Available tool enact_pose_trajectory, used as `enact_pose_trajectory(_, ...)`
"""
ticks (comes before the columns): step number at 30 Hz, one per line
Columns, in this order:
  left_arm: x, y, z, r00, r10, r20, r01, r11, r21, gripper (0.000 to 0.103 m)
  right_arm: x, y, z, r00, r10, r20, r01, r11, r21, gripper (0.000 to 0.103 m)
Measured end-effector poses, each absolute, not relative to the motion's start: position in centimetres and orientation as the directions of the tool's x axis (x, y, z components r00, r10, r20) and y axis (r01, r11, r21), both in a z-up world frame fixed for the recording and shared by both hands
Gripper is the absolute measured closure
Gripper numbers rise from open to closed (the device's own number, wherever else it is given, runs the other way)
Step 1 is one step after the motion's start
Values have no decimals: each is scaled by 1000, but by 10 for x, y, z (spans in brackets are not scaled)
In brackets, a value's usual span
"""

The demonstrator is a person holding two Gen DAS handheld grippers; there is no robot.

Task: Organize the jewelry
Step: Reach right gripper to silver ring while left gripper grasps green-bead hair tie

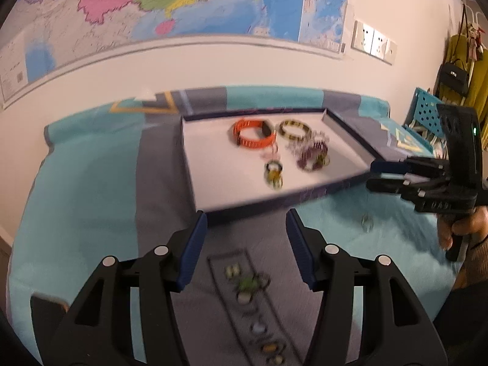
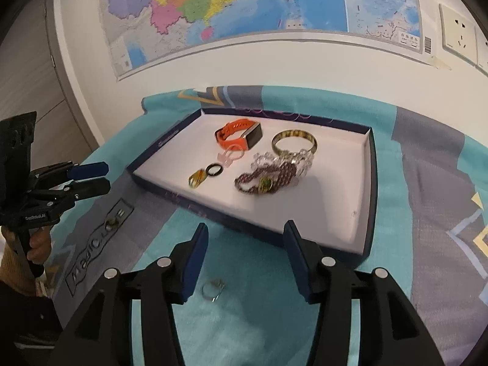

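Between the right gripper point(image 2: 244, 262)'s parted, empty jaws, low in frame, a thin silver ring point(image 2: 212, 289) lies on the teal cloth point(image 2: 259, 329) — light, stiff, slippery; pinch across its band. Left gripper point(image 1: 244, 244) open too.

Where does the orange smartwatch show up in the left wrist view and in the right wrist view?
Left wrist view: the orange smartwatch lies at the back of the tray, just above picture centre, left of the yellow-and-black bangle.
Right wrist view: the orange smartwatch lies at the tray's back, slightly left of picture centre, again left of the bangle.
Shared landmark: the wall map above the table.
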State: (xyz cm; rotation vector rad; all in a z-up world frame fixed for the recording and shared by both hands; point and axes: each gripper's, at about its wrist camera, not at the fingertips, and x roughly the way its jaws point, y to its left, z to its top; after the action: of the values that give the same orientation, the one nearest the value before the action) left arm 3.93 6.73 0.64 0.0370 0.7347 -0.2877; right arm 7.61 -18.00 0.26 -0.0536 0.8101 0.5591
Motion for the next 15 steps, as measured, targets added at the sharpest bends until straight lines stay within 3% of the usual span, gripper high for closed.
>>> enact_pose_trajectory(15,20,59,-25,651,-215,-728,285,958,-29,50,51,-179,-22,496,442,-748,-499,850,172,54)
